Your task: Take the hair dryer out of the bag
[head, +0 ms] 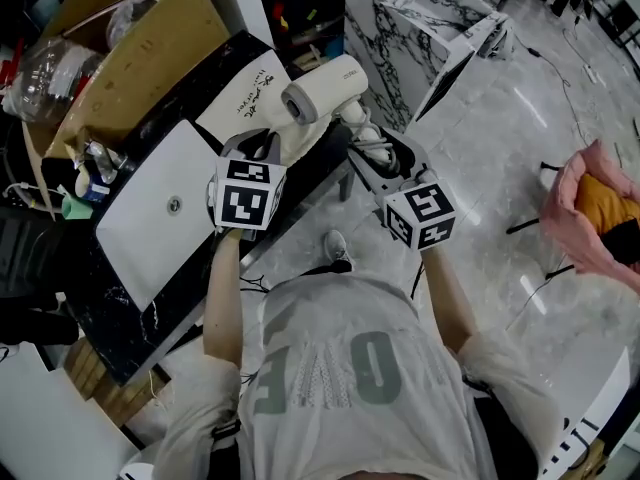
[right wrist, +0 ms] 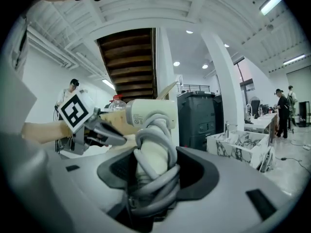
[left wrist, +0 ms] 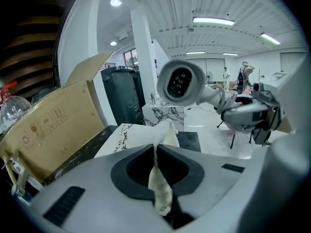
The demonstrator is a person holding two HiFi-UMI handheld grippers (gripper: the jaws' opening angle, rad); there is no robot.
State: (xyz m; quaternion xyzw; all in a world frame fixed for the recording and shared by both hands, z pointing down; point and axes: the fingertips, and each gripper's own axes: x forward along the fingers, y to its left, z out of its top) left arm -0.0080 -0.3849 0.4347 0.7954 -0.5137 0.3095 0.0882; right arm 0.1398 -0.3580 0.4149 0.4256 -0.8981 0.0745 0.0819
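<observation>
My left gripper (left wrist: 156,147) has its jaws nearly together, pinching a fold of the cream bag (left wrist: 161,191); my right gripper (right wrist: 153,176) clamps, jaws well apart, the handle of the hair dryer (right wrist: 146,113) through its wound cord (right wrist: 158,149); the hair dryer hangs clear of the bag, so I judge extraction about done; next, carry it aside onto the table (head: 110,318); I count one hair dryer, one bag, one cord.

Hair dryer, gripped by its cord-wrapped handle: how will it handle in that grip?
Probably rigid: the hair dryer holds its shape above the right gripper. Likely top-heavy, since the barrel sits across the top of the handle, so it may tip. The cord coiled between the jaws looks rounded and soft; the grip could shift slightly.
</observation>
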